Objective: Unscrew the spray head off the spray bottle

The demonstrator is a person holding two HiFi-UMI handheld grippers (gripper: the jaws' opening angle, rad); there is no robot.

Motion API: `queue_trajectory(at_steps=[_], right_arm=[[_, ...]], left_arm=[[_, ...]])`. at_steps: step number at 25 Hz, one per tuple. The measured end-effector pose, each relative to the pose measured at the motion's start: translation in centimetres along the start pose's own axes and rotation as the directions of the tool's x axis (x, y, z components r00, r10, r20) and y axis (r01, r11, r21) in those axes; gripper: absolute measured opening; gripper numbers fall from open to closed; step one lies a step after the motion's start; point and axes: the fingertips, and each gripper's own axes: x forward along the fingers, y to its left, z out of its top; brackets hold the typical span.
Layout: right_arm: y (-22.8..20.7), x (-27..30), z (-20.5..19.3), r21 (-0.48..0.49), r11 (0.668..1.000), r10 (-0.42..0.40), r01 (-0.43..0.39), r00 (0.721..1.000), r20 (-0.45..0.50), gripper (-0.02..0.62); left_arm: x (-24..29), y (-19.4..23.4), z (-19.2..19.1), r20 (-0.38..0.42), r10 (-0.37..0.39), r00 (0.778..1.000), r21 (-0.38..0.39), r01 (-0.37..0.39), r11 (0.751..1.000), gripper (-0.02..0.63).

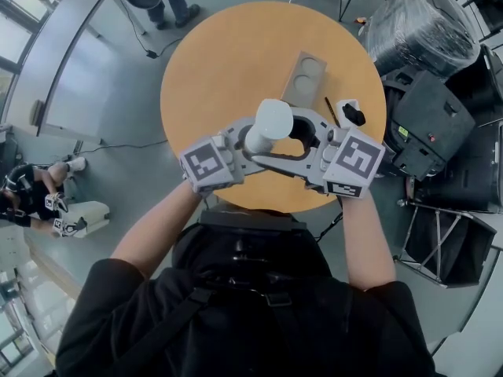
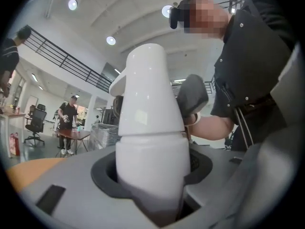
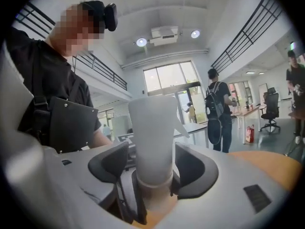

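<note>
Head view alone shows the round orange bench (image 1: 212, 53) on a grey floor. The white spray bottle (image 1: 269, 126) is at frame centre, between both tools.

Left tool (image 2: 151, 175): jaws clamped on the bottle body.

Right tool (image 3: 153, 175): jaws partly open, flanking the spray head (image 3: 152, 132), no visible pressing.

Both gripper views: open hall, railed gallery.

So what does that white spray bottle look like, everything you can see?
The spray bottle is plain white, smooth like plastic, rounded and narrowing upward, with a seam under the spray head and a small spout on its side. It stands upright over the round table, the left gripper shut on its lower body; the right gripper flanks it, grip unclear.
</note>
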Motion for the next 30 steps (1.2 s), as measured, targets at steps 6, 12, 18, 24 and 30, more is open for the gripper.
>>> queue_trajectory(at_steps=[6, 12, 18, 24, 30], right_arm=[[-2.7, 0.1, 0.4, 0.061, 0.973, -0.223, 0.221, 0.975, 0.025, 0.33], [-5.6, 0.6, 1.2, 0.032, 0.896, -0.443, 0.442, 0.894, 0.058, 0.303], [-6.2, 0.6, 1.5, -0.005, 0.898, -0.437, 0.44, 0.894, 0.097, 0.224], [-3.1, -0.1, 2.4, -0.061, 0.99, -0.114, 0.124, 0.983, 0.143, 0.221], [-0.5, -0.7, 3.1, -0.122, 0.992, 0.055, -0.036, 0.985, 0.162, 0.221]], left_arm=[[-0.5, 4.5, -0.8, -0.009, 0.25, 0.968, 0.012, -0.25, 0.968, 0.279], [-0.5, 7.3, -2.5, -0.06, 0.418, 0.906, 0.061, -0.415, 0.908, 0.278], [0.1, 7.2, -2.7, -0.05, 0.383, 0.923, 0.049, -0.38, 0.924, 0.279], [0.3, 3.2, -0.7, 0.001, 0.064, 0.998, 0.049, -0.064, 0.997, 0.279], [-0.1, 0.2, -0.7, -0.011, -0.123, 0.992, 0.045, 0.123, 0.991, 0.279]])
